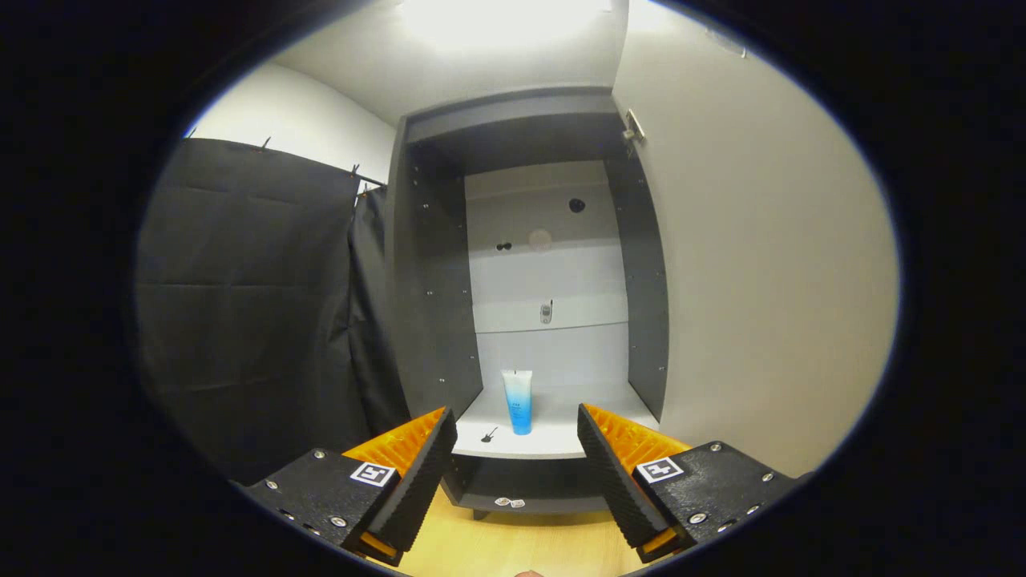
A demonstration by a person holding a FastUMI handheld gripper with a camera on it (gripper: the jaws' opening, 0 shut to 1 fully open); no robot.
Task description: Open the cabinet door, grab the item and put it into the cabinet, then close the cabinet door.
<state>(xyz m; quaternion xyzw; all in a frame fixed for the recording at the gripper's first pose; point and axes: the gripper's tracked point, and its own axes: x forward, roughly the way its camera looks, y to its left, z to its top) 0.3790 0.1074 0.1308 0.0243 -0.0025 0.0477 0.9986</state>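
**Desk:** So, what does the gripper view give us?

**Photographer:** Straight ahead stands a tall dark grey cabinet with a pale grey back panel, its door swung wide. That broad, flat off-white door stands to the right of the opening, with a small metal hinge near its top corner.

**Desk:** And the item?

**Photographer:** A translucent plastic tube, white at the top and fading to blue at the cap, stands upright on its cap on the cabinet's white lower shelf. It sits toward the front of that shelf, beyond the fingers and roughly between their lines, touching neither.

**Desk:** What are the tongs doing?

**Photographer:** The gripper is spread wide and pinches nothing; its two ridged fingers point at the shelf's front edge, well apart from each other, with the tube seen through the gap.

**Desk:** Anything else worth a line?

**Photographer:** A small dark mark lies on the shelf just left of the tube. Black cloth hangs to the left of the cabinet, clipped along its top. Light wooden floor shows beneath the fingers, and a bright ceiling light glares above the cabinet.
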